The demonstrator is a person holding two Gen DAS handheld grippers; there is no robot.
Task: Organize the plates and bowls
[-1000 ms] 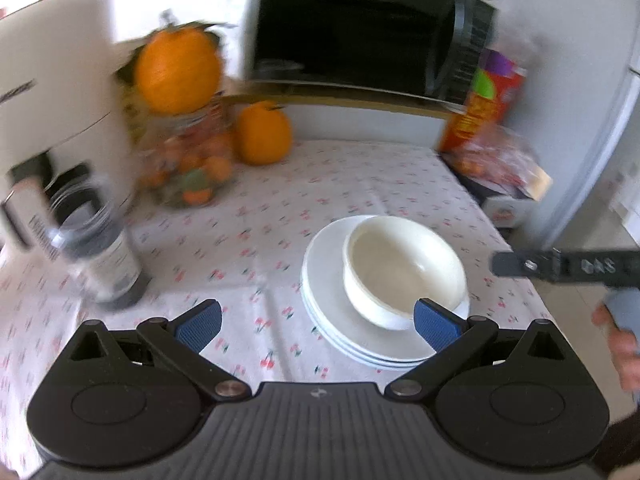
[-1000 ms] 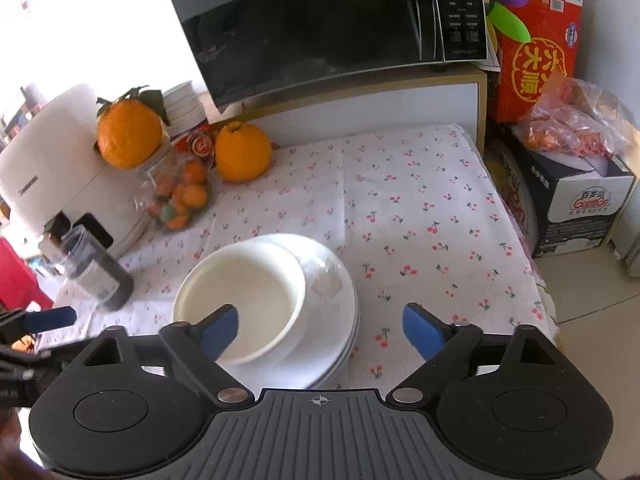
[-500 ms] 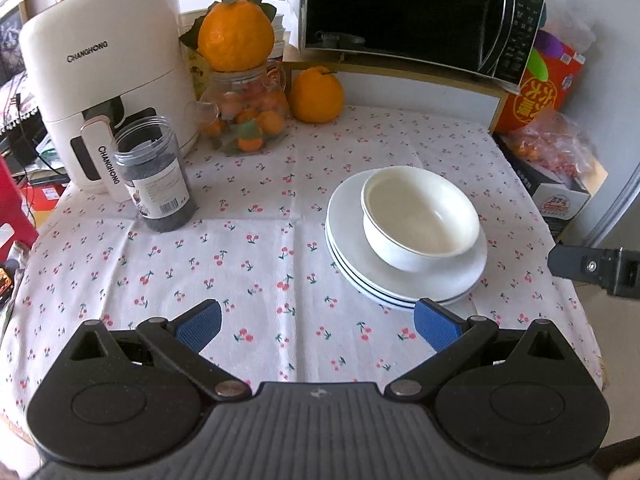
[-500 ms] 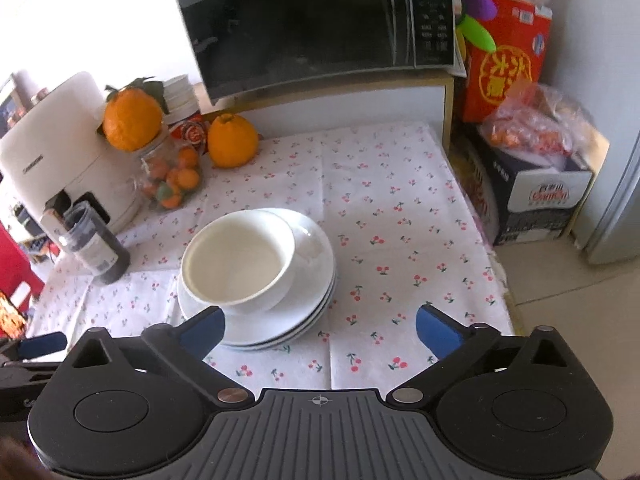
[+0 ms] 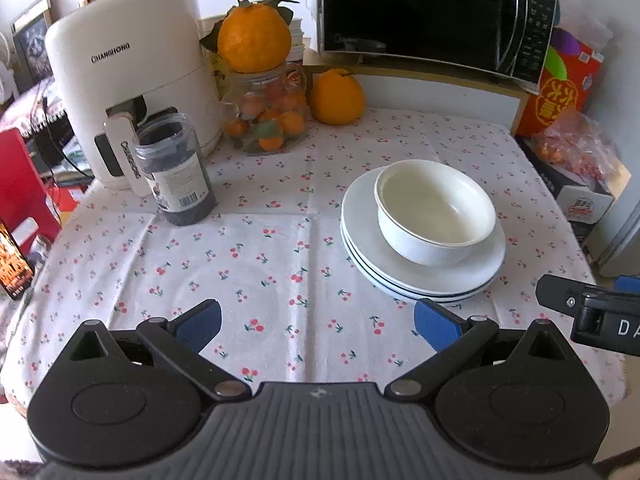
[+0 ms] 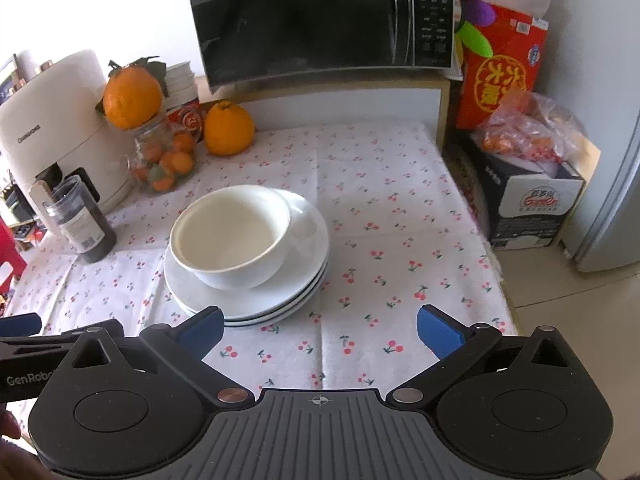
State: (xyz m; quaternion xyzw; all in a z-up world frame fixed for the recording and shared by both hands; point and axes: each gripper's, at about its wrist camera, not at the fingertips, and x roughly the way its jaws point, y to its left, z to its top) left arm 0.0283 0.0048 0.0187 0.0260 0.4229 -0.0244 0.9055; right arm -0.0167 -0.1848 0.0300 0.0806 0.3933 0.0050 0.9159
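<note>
Both wrist views downward, shared bowl (image 5: 436, 220)

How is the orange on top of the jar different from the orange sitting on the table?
The orange on the jar sits up high on the glass jar; the orange on the table rests low on the cherry tablecloth. The jar-top one has green leaves on its stem; the table one shows none. The jar-top one stands beside the white air fryer, the other nearer the microwave. Both are big, bright orange and bumpy on top.

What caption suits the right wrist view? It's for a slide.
Open right gripper facing a white bowl on stacked plates, cherry-print tablecloth.
</note>
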